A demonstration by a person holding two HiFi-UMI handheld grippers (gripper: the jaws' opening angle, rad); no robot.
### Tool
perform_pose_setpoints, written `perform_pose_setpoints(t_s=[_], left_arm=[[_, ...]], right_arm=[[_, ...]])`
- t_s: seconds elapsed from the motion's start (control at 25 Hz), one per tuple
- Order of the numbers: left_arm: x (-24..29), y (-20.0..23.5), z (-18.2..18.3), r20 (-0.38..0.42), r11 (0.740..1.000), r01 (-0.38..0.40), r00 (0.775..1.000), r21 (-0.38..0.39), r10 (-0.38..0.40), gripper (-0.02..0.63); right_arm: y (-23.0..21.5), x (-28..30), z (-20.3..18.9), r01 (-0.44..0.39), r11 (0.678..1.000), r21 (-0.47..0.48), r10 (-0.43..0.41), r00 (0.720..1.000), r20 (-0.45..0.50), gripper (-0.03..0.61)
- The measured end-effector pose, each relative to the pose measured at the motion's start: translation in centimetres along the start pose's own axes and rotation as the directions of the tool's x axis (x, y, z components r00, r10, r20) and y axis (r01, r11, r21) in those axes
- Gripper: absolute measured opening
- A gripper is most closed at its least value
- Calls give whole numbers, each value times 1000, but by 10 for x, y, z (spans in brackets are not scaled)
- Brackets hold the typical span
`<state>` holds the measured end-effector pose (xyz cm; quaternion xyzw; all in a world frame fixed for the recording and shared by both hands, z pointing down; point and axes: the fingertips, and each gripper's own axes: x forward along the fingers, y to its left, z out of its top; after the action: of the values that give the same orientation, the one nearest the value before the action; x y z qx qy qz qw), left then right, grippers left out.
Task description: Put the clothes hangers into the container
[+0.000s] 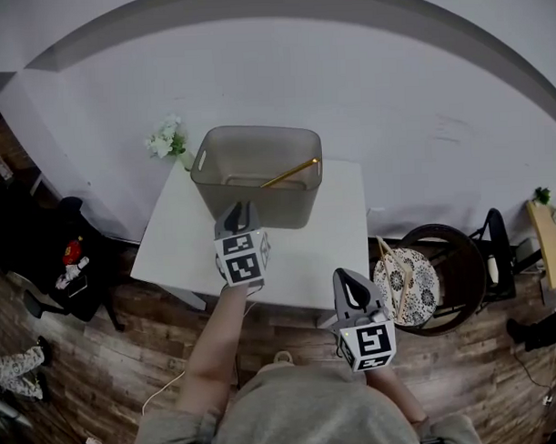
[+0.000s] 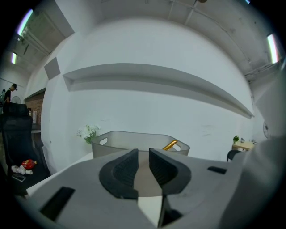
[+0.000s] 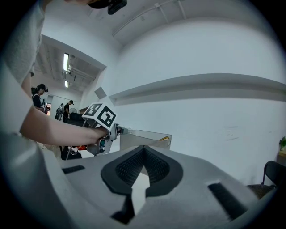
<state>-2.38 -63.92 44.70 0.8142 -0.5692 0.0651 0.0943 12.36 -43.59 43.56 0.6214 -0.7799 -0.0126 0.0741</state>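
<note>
Far left first: one small bunch of white flowers (image 1: pixel 167 138) sits at the back left corner of the one white bench (image 1: pixel 342 223), right against the wall. Next to them stands one grey container (image 1: pixel 250 204), see-through and open on top, set towards the back of the bench. I count one gold hanger (image 1: pixel 291 173) in it, lying slantwise with its upper end leaning on the right rim. Now my two tools. The left tool (image 1: pixel 238 211) hangs over the bench just in front of the container's near wall and points at it. In the left gripper view its jaws stand a narrow slit apart, nearly parallel. There's nothing between them, only the container wall and the bench top showing through the gap, so it's loosened and empty. Moving right, the right tool (image 1: pixel 347 282) is lower in the head view, off the bench's near right corner and over the wooden floor (image 1: pixel 128 349). In the right gripper view its jaws meet at the tips, closed up on nothing. The left tool's marker cube and my forearm show off to that view's left, with the container beyond them. Furthest right, one dark round chair (image 1: pixel 462 265) carries one patterned cushion (image 1: pixel 417 289), just beside the right tool. A pale thin piece lies across the cushion, and I can't tell what it is.
</note>
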Motion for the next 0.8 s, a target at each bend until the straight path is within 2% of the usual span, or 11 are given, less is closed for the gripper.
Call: perform_pose_setpoints(t_s=[0.28,0.4,0.8], left_arm=[[-50,-12,-7,6,999,-16,1000,-29,16,49],[-77,-21,-11,11,999,-17,1000,-43,17,46],[-178,-50,-40,20,997,-10,1000,-74,12,17]], right_arm=[[7,-35,4,-19,1000,-6,19,1000,-13,2],[10,-54,7,-28,1000,-3,28,999,17,2],[29,-131,-5,-69,997,-17,69,997,19,2]])
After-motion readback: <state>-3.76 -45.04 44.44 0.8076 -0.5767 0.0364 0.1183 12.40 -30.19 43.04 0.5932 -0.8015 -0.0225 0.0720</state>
